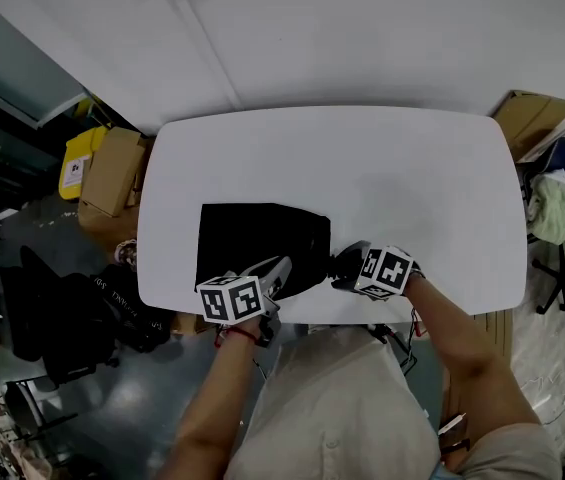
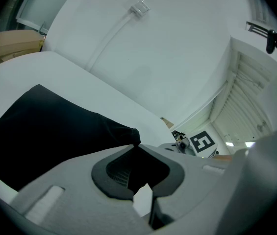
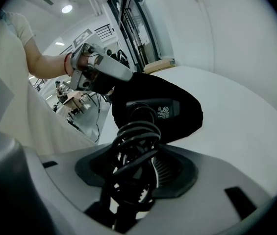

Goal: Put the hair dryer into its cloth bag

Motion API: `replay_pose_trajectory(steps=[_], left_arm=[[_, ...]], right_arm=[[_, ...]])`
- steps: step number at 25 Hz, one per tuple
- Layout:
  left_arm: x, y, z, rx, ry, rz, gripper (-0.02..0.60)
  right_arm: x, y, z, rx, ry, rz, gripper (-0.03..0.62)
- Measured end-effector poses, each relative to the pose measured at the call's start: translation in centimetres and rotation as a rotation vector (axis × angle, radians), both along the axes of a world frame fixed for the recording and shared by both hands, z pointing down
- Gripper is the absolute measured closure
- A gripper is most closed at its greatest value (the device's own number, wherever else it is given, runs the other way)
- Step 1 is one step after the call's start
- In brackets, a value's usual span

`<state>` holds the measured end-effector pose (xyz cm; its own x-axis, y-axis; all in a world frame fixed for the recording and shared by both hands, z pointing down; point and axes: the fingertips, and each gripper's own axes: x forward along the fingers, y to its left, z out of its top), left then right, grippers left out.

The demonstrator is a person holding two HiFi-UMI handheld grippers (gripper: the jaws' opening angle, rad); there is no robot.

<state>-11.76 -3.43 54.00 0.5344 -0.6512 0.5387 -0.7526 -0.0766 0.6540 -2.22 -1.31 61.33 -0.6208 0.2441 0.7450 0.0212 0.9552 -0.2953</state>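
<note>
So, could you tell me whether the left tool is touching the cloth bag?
Touching: the left gripper view shows the left tool pinching a corner of the cloth bag, jaws shut.

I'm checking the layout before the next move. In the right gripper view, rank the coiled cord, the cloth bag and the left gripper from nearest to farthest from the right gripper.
1. Coiled cord: between the right gripper's jaws.
2. Cloth bag: just beyond, mid-view.
3. Left gripper: upper left, at the bag's far edge.

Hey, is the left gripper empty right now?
No, the left gripper has its jaws pinched on a corner of the black cloth bag.
</note>
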Motion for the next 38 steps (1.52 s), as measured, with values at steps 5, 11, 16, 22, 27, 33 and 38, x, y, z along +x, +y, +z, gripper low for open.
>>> replay_pose_trajectory(steps=[5, 11, 16, 22, 27, 33, 38], left_arm=[[0.0, 0.2, 0.0, 0.001, 0.001, -0.003, 0.551], [0.1, 0.3, -0.2, 0.006, 0.009, -0.006, 0.551], [0.1, 0.3, -0.3, 0.013, 0.016, -0.007, 0.551], [0.1, 0.1, -0.4, 0.017, 0.023, -0.002, 0.551], [0.4, 0.0, -0.7, 0.02, 0.027, 0.002, 0.551], [0.4, -0.1, -0.8, 0.019, 0.024, 0.008, 0.551], [0.3, -0.3, -0.7, 0.018, 0.027, 0.009, 0.551]], right_arm=[[-0.8, -1.0, 0.1, 0.037, 0.026, -0.068, 0.362], [-1.8, -1.6, 0.0, 0.087, 0.047, -0.149, 0.362], [-3.4, -1.6, 0.2, 0.113, 0.041, -0.184, 0.362], [-5.0, -1.8, 0.1, 0.147, 0.025, -0.213, 0.362], [-6.2, -1.5, 0.3, 0.14, 0.014, -0.213, 0.361], [-7.5, -1.2, 0.5, 0.122, -0.007, -0.21, 0.361], [-8.8, -1.0, 0.7, 0.122, -0.021, -0.208, 0.361]])
